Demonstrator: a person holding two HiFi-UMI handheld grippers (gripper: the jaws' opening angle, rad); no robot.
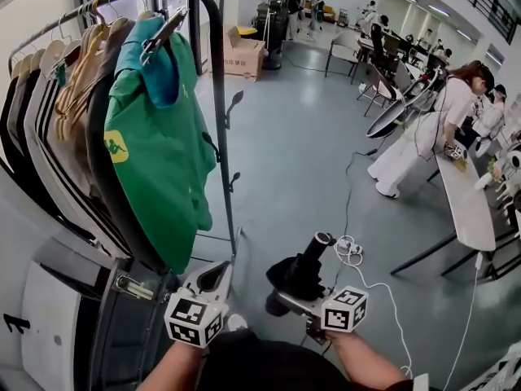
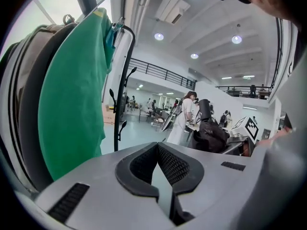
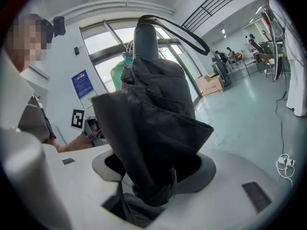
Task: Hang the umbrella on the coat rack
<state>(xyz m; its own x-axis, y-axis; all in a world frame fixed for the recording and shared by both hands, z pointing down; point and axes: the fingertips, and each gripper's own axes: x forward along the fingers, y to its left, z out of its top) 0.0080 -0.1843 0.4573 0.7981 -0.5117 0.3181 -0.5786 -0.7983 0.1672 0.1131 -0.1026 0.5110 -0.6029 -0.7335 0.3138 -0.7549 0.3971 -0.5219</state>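
Observation:
A black folded umbrella [image 1: 303, 274] points up and away from me, and my right gripper [image 1: 285, 300] is shut on its lower end. In the right gripper view the umbrella's fabric [image 3: 153, 128] fills the jaws, with its grey handle [image 3: 145, 37] and black strap loop [image 3: 188, 31] at the top. The coat rack [image 1: 220, 120] stands to the left, a dark metal pole with a curved top rail full of hung clothes; a green shirt [image 1: 155, 153] hangs nearest. My left gripper [image 1: 214, 278] is shut and holds nothing, just right of the shirt's hem [image 2: 72, 99].
Small side hooks [image 1: 234, 100] stick out from the rack pole. A white cable [image 1: 350, 249] lies coiled on the grey floor beyond the umbrella. A long white table [image 1: 468, 206] and a person in white [image 1: 423, 133] are at right; a cardboard box [image 1: 242, 55] stands far back.

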